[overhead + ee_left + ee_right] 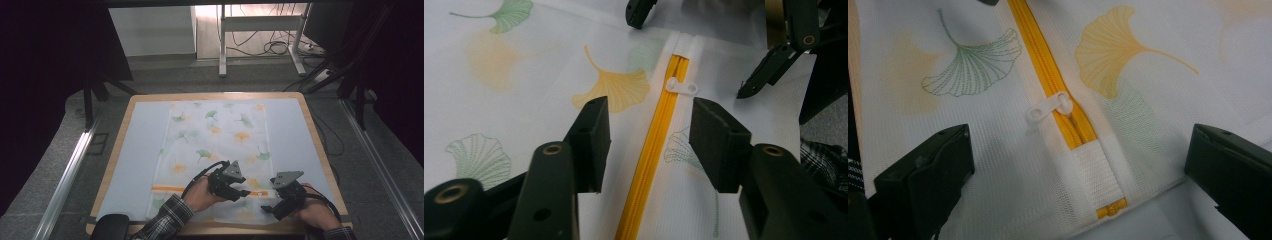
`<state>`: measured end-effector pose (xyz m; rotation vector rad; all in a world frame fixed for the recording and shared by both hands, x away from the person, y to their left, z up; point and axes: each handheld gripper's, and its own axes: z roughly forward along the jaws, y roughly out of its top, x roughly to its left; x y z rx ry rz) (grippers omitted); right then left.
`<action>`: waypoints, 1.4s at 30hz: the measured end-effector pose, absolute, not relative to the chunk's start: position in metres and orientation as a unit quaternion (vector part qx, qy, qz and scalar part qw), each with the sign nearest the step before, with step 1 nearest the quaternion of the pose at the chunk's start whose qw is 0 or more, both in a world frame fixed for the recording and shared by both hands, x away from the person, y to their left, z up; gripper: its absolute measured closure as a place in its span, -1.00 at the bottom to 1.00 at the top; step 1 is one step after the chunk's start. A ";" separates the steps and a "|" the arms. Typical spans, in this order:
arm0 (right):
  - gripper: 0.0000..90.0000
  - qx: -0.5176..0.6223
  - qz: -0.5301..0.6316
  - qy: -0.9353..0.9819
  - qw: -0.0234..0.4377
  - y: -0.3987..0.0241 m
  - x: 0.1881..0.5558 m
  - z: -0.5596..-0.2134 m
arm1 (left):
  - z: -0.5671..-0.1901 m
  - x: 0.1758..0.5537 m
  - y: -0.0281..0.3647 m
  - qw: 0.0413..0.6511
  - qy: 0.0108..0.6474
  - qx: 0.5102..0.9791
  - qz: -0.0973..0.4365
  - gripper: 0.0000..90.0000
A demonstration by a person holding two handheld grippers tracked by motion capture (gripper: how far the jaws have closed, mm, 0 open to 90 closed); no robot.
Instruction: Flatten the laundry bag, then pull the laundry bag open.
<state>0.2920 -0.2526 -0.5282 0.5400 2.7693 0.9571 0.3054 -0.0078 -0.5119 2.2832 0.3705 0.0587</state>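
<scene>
A white mesh bag printed with ginkgo leaves lies flat on the table, its yellow zipper running across the near end. In the left gripper view the zipper runs between the jaws of my left gripper, which stand apart on either side of it without touching. The white pull tab lies just beyond them, near the zipper's end. My left gripper points right towards my right gripper. The right gripper is wide open over the zipper's end, with the pull tab lying between its jaws.
The bag rests on a pale blue mat covering a wooden table. Both forearms come in at the near edge. Beyond the table are grey floor, a white desk frame and loose cables.
</scene>
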 end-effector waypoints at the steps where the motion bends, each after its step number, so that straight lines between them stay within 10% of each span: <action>1: -1.00 0.181 0.321 0.926 0.081 -0.253 0.292 -0.528 | -0.512 0.306 -0.009 0.402 0.147 0.904 0.024 0.07; 17: -1.00 0.181 0.321 0.926 0.079 -0.253 0.292 -0.528 | -0.516 0.307 -0.026 0.405 0.160 0.900 0.004 0.39; 31: -1.00 0.181 0.321 0.926 0.080 -0.253 0.292 -0.528 | -0.530 0.303 -0.061 0.388 0.151 0.909 0.027 0.19; 42: -1.00 0.180 0.321 0.926 0.080 -0.253 0.292 -0.529 | -0.525 0.309 -0.046 0.369 0.157 0.916 0.025 0.62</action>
